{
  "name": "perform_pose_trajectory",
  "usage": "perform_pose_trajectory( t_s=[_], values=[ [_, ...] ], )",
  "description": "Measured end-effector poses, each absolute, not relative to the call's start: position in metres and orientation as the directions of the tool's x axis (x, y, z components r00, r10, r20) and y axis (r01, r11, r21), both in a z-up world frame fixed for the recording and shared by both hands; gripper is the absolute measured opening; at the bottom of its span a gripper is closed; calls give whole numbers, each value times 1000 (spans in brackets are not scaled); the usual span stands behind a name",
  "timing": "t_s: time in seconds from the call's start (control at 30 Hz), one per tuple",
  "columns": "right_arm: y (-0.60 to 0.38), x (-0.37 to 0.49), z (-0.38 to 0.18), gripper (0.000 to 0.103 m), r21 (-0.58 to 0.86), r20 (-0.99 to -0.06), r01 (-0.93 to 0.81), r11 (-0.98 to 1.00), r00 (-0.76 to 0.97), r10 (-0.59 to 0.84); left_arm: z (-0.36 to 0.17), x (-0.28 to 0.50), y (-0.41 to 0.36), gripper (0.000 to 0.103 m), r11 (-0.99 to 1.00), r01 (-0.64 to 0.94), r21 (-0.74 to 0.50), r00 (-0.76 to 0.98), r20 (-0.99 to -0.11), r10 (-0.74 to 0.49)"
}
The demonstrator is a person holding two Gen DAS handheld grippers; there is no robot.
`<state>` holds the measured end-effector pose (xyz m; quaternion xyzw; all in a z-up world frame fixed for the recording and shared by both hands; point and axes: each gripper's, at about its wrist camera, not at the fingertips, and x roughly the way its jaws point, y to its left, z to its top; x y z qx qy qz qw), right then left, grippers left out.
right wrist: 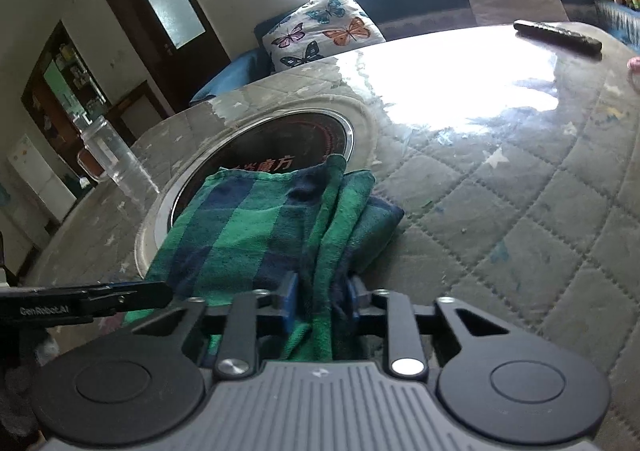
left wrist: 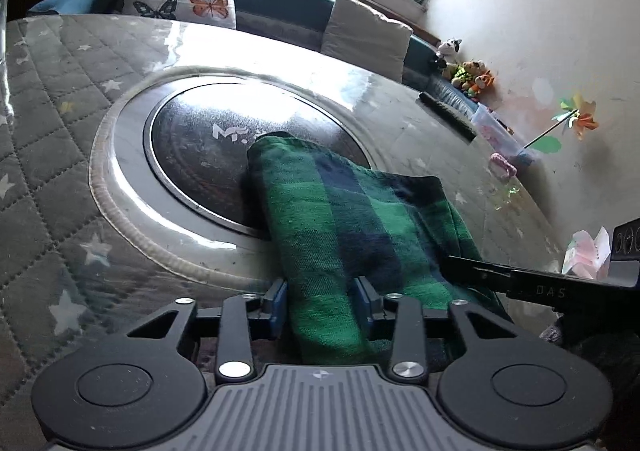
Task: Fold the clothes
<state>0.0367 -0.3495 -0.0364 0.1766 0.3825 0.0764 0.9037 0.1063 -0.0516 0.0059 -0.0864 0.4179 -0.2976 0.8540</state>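
The left gripper has its blue pads pressed against a thick fold of the green and navy plaid cloth; the jaws stand only a little apart, with the cloth bunched between them. The right gripper is closed narrower on the bundled edge of the same cloth, pads tight against the fabric. Each gripper's black finger shows in the other's view, coming in from the side at the near end of the cloth, so the two grips sit just beside one another.

The cloth lies folded in several layers near the near edge of the table. Its far end lies over the rim of a round black cooktop sunk into the table's middle and ringed by a pale band; the rest of the cloth rests on the table's quilted grey cover with white stars, under a glossy clear sheet that glares in the window light.

Farther out, a black remote lies near the far edge of the table, well apart from the cloth. A clear glass jar stands toward the table's left edge. Beyond the table a butterfly cushion leans on a bench under the window, and small stuffed toys sit at the bench's far end.
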Motion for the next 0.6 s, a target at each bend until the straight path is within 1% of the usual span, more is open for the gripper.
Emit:
perform_pose_trajectory(
  t_s=[0.07, 0.17, 0.37, 0.6],
  values=[
    [-346, 35, -34, 16, 378, -661, -3, 926, 699, 272, 8, 103, -46, 27, 809, 428, -404, 485, -652, -583],
    [-336, 35, -28, 13, 377, -658, -25, 926, 697, 286, 13, 98, -34, 23, 813, 414, -409, 507, -638, -580],
    [-296, 51, -14, 13, 368, -646, -119, 922, 681, 346, 28, 85, 11, 22, 837, 353, -417, 578, -606, -546],
    [-222, 96, 1, 12, 363, -629, -277, 890, 632, 453, 48, 82, 83, 21, 891, 232, -391, 690, -579, -434]
  ],
)
